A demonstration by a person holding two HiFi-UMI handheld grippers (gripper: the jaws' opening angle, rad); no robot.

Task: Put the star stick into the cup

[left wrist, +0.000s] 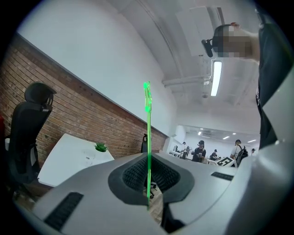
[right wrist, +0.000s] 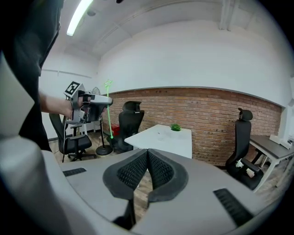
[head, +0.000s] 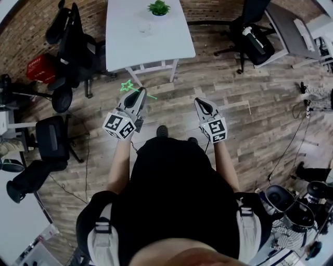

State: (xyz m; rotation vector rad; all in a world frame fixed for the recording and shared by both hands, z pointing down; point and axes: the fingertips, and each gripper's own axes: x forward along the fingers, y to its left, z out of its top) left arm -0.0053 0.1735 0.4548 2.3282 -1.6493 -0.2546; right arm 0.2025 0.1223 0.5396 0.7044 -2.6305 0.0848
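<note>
Nearest to me is my own dark torso [head: 171, 197], with plank floor [head: 250, 119] all around it. Ahead stands the white table [head: 130, 47], well apart from both grippers. My left gripper [head: 139, 93] is clenched on something thin, and my right gripper [head: 201, 102] is pressed together on nothing. On the table sits a small green plant [head: 158, 8] and, near it, the clear cup [left wrist: 88, 156]. Thinnest of all is the green star stick [head: 126, 85]. My left pads pinch it partway along the shaft, star end up, lower end poking free beneath. As I judge it, the step is the carry: hold the stick upright, bring its lower tip over the cup's mouth, and sink it in before letting go. The cup looks light, so my free gripper could steady it.
</note>
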